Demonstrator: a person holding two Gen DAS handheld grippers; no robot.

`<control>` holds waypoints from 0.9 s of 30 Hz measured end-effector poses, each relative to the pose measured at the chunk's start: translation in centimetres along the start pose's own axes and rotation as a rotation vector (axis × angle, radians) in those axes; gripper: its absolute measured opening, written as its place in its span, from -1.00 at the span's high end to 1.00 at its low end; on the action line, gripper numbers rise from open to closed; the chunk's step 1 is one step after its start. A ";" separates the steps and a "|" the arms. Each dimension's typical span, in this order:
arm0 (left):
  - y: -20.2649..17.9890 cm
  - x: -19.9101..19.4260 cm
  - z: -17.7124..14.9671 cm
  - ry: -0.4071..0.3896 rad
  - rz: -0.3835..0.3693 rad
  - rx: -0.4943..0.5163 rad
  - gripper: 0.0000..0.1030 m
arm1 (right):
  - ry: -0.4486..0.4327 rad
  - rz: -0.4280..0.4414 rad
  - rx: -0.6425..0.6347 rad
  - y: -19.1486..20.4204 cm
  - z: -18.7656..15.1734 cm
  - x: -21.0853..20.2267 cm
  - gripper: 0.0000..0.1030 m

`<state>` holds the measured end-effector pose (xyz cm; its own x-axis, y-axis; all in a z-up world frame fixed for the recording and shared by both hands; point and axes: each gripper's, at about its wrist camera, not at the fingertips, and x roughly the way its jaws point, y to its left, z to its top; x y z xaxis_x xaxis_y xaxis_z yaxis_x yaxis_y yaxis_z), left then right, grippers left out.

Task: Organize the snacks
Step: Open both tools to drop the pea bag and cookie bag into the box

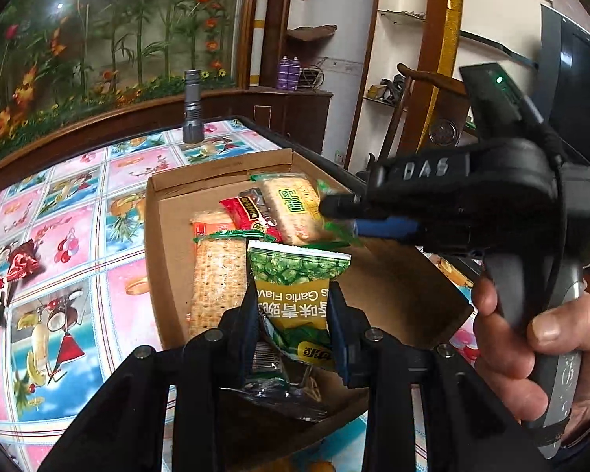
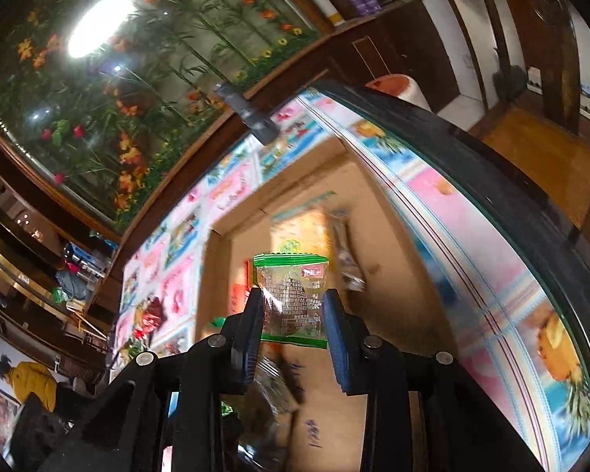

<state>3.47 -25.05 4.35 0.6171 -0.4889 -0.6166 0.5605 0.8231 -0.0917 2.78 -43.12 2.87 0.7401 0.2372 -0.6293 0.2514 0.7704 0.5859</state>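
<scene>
Left wrist view — my left gripper (image 1: pixel 291 314) pinches a pea packet (image 1: pixel 297 295) over the box (image 1: pixel 169 236); my right gripper (image 2: pixel 293 314) grips a clear packet (image 2: pixel 293 295) there too. Risk: thin film slipping, packets colliding, landing outside.

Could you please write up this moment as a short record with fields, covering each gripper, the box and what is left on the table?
left gripper: shut on the green pea packet, above the box
right gripper: shut on a clear packet with green edges, above the box
cardboard box: open, on the table, already holding cracker packs and a red packet
table: fruit-print cloth; a few loose red and green snacks at its left side
flashlight: upright at the far edge
</scene>
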 end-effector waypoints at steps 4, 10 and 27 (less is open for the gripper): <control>-0.2 0.1 0.0 -0.009 -0.016 0.005 0.40 | 0.049 -0.014 0.013 -1.0 -0.8 0.7 0.37; -1.0 0.4 0.0 -0.005 -0.039 0.015 0.40 | 0.043 -0.028 0.014 -1.3 -0.8 0.7 0.37; -1.9 1.9 -0.6 0.046 -0.041 0.040 0.33 | 0.074 -0.040 0.001 -1.0 -1.4 1.0 0.33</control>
<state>3.25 -27.36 2.87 0.5675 -0.5074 -0.6484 0.6068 0.7901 -0.0871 2.45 -42.83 0.93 0.6811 0.2491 -0.6885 0.2805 0.7798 0.5597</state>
